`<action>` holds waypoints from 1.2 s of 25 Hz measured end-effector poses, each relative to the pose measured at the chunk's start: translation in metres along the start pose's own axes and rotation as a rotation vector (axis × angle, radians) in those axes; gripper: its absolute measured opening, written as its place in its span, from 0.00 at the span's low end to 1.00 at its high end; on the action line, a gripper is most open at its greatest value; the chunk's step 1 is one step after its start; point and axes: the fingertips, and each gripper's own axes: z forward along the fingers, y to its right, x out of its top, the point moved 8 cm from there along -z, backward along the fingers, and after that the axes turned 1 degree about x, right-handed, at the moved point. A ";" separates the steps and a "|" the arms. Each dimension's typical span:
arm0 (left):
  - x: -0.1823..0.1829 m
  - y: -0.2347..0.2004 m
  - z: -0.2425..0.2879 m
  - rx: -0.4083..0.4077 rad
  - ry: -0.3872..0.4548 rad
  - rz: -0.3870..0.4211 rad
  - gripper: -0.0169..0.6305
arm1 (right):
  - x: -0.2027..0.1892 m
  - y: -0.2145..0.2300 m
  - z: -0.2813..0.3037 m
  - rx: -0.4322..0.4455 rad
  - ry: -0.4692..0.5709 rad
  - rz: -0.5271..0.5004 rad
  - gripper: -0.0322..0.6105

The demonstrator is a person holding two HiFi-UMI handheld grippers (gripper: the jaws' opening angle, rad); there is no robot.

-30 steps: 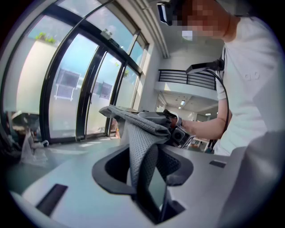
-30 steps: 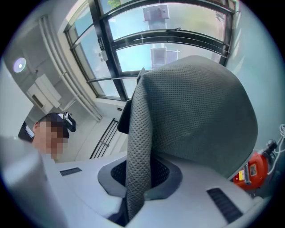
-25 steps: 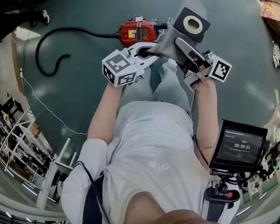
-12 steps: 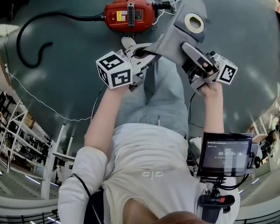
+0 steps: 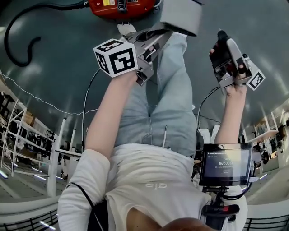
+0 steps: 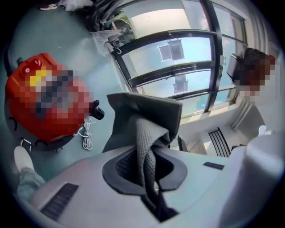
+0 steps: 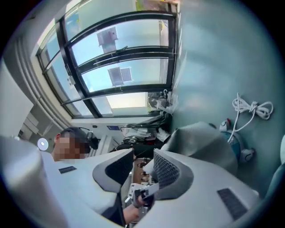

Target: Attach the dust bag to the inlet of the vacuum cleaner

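- Head view is showing the right tool (image 5: 226,43) standing off to the right with its jaws spread and nothing between them, well apart from the dust bag (image 5: 180,16); about a second ago it was clamping the bag's grey cloth alongside the left tool (image 5: 159,37), so it is now releasing its share of the hold.
- The left tool alone is carrying the bag, its jaws pinching a fold of the mesh cloth (the left gripper view is showing this plainly); the bag is hanging in the air near the red vacuum cleaner (image 5: 122,5), not resting on it.
- The bag's collar with its round opening, which was facing the head camera half a second ago, is now lying beyond the picture's top edge.
- Judging from this, the bag is not yet sitting on the inlet, and the inlet itself is not showing clearly in any view; the freed right tool is probably becoming available to guide the collar or steady the cleaner.
- No surface is carrying anything; the cleaner is sitting on the teal floor (image 5: 54,67), with a black hose (image 5: 11,38) curling away and a white cord (image 7: 251,107) lying coiled nearby; tall dark-framed windows (image 7: 116,62) are lighting the room.
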 end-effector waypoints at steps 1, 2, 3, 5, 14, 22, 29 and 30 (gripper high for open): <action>0.003 -0.003 -0.001 0.010 0.008 -0.017 0.07 | -0.001 0.003 0.001 -0.032 -0.002 -0.033 0.24; 0.003 -0.003 -0.002 0.018 0.007 -0.016 0.07 | -0.006 0.006 0.005 -0.078 -0.038 -0.076 0.25; 0.002 -0.002 -0.002 0.027 -0.003 -0.004 0.07 | -0.014 0.009 0.012 -0.132 -0.096 -0.126 0.25; -0.004 0.004 0.003 0.052 -0.037 0.037 0.07 | -0.031 0.012 0.027 -0.243 -0.220 -0.236 0.27; -0.026 0.012 0.018 0.240 -0.138 0.235 0.07 | -0.049 0.000 0.059 -0.588 -0.403 -0.661 0.46; -0.044 0.018 0.029 0.379 -0.298 0.501 0.07 | -0.052 0.007 0.066 -0.672 -0.548 -0.779 0.53; -0.044 0.015 0.029 0.521 -0.340 0.569 0.07 | -0.070 0.013 0.077 -0.724 -0.600 -0.831 0.53; -0.044 0.015 0.030 0.528 -0.351 0.591 0.07 | -0.072 0.012 0.076 -0.733 -0.588 -0.823 0.53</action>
